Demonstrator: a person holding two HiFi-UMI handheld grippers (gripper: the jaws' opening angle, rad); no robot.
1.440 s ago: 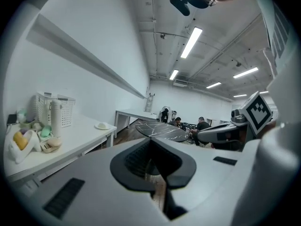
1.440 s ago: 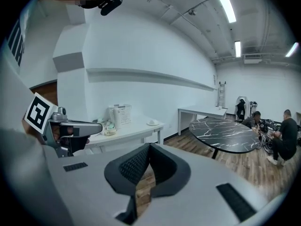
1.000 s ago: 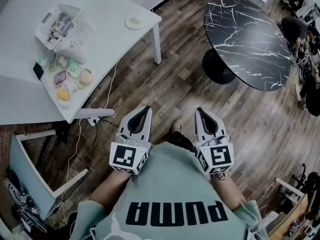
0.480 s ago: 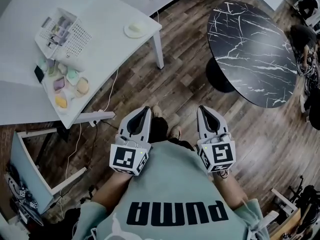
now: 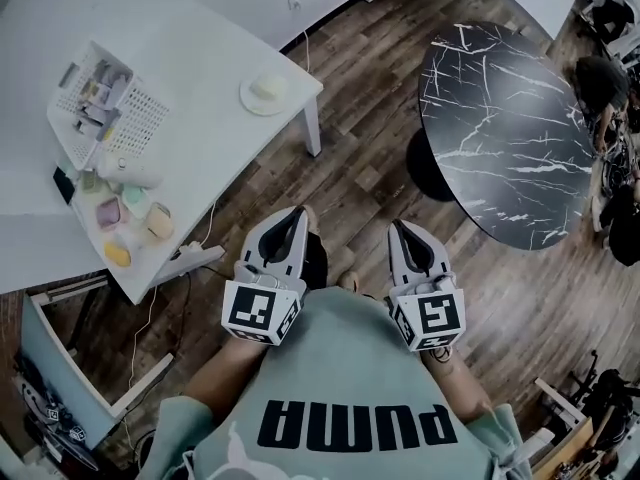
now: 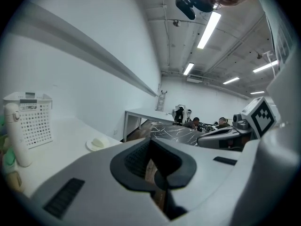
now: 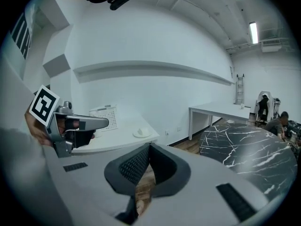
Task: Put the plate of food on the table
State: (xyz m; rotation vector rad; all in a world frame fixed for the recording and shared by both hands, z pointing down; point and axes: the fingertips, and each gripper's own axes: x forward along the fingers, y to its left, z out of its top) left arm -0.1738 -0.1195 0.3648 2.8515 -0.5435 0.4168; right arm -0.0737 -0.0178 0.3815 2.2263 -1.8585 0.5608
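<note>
So, the 2 claws are empty: left claw point(image 5: 293, 218) and right claw point(image 5: 402, 226) each have jaws pressed together on nothing, side by side. The plate of food point(image 5: 265, 93) sits ahead-left of both, well apart, on the white table's point(image 5: 200, 58) near corner, left claw the nearer 1. Plate is round, no long axis to line up; the black marble table point(image 5: 500, 118) lies ahead-right of the right claw.

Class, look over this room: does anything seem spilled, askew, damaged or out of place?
Nothing looks spilled or damaged. Only the small white plate of food sits close to the white table's corner edge.
</note>
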